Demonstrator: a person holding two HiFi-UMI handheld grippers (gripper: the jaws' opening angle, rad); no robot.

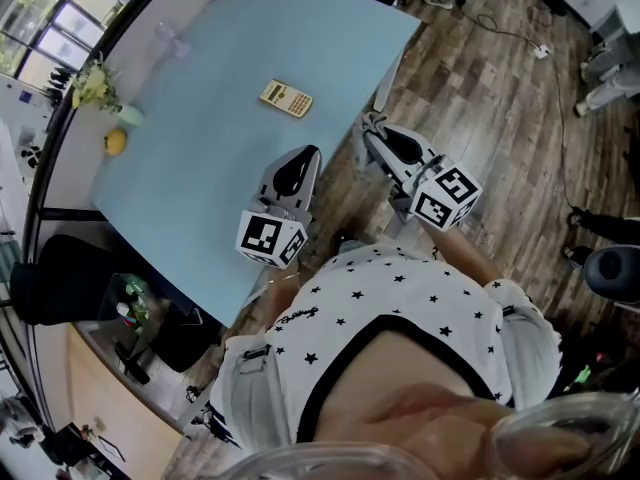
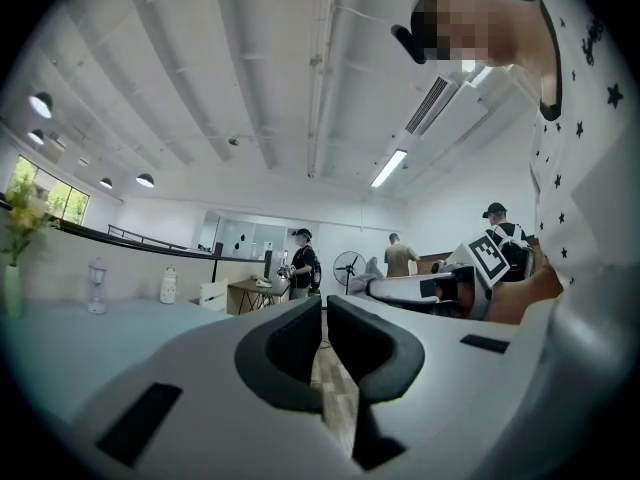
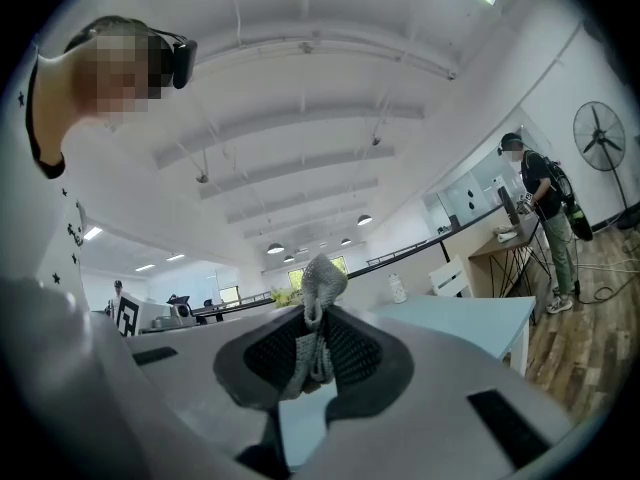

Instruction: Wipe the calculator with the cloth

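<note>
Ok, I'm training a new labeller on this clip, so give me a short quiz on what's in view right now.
1. True or false: the calculator lies on the blue table, touched by neither gripper.
2. Which gripper grips the cloth? A left, B right, C neither.
3. Fill in: the left gripper's jaws stand ___, with nothing between them.
Key: 1 true; 2 B, the right gripper; 3 apart.
</note>
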